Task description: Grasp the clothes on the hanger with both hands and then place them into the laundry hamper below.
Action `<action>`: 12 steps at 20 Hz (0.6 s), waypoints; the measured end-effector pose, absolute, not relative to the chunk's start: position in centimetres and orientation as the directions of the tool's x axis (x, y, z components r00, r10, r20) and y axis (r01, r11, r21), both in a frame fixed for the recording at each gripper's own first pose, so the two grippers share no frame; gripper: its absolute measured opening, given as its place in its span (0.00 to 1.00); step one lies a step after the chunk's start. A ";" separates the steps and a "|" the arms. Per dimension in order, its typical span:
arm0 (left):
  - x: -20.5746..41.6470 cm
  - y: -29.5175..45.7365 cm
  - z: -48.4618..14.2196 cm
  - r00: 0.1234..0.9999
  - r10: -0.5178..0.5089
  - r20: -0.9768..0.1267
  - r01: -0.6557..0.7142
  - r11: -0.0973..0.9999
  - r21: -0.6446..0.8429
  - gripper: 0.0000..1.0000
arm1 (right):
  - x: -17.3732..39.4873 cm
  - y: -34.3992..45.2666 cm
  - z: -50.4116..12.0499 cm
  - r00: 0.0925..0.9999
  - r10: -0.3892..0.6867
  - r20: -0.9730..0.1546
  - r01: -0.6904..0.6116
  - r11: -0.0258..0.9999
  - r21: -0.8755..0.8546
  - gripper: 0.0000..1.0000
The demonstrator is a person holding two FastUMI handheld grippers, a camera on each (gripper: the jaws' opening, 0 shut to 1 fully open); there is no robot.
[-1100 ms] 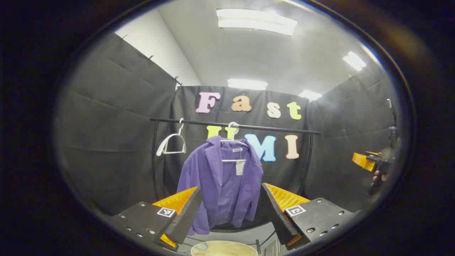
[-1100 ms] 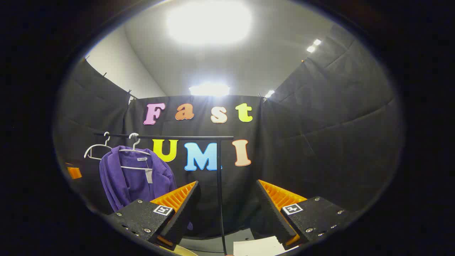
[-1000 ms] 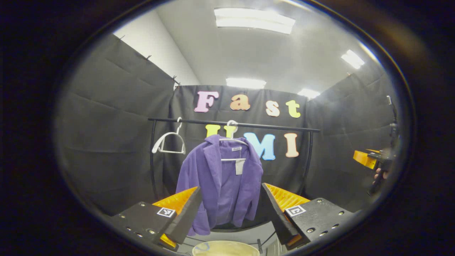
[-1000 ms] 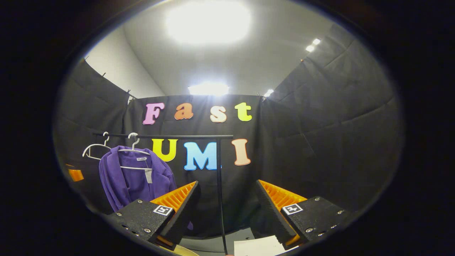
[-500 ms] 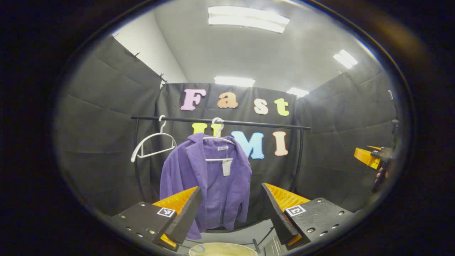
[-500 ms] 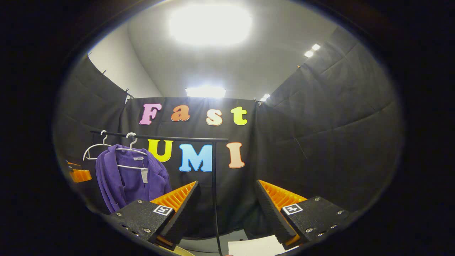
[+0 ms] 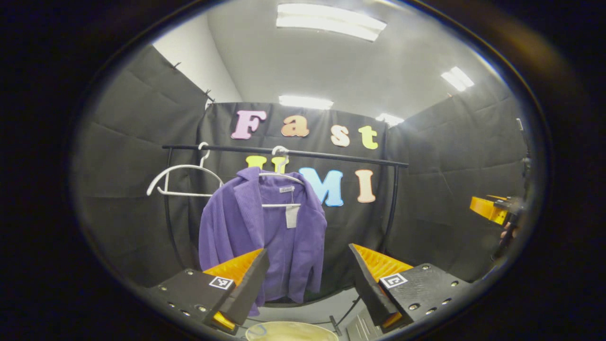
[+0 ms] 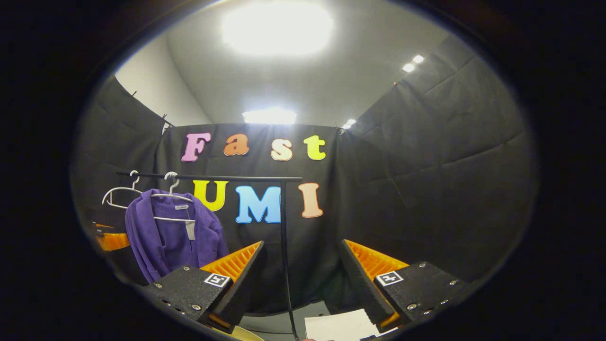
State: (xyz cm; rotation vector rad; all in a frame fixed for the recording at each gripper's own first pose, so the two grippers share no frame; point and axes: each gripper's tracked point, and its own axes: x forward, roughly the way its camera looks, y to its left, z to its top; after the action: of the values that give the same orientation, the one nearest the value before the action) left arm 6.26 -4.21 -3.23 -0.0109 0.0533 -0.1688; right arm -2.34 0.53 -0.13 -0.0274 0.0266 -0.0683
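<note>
A purple jacket [image 7: 265,237] hangs on a white hanger [image 7: 280,177] from a black rail [image 7: 284,152]; in the right gripper view the purple jacket [image 8: 173,237] sits far left. My left gripper [image 7: 307,282] stands open, short of the jacket, with nothing between its fingers. The pale rim of the hamper [image 7: 291,330] shows at the bottom, under the left gripper. My right gripper [image 8: 300,279] is open too, pointed at the rack's right post [image 8: 284,246], well to the right of the jacket. The right gripper [image 7: 492,209] also appears far right in the left gripper view.
An empty white hanger [image 7: 182,180] hangs on the rail left of the jacket. The rack's curved black legs [image 7: 341,317] rest on the grey floor. A white sheet [image 8: 336,327] lies on the floor below the right gripper. Black cloth walls close in all around.
The jacket and rail have slid leftward and upward in both views, and look slightly larger in the left gripper view. Both grippers stay open and empty.
</note>
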 end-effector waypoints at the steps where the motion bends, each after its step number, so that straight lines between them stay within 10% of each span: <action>1: 6.5 -3.8 -3.4 0.985 -0.164 -0.054 0.163 0.987 -0.012 0.93 | -2.0 1.0 0.1 0.998 -0.062 -0.028 0.061 0.998 -0.034 0.95; 12: 9.6 0.5 -2.7 0.997 -0.014 -0.071 0.016 0.999 0.028 0.96 | 5.8 9.1 -1.1 0.982 0.136 -0.134 -0.124 0.988 0.095 0.95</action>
State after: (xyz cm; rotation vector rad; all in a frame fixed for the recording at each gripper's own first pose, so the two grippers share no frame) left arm 9.63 0.47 -2.67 0.0290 0.0711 -0.0153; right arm 5.78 9.14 -1.09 0.0865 0.1406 0.1311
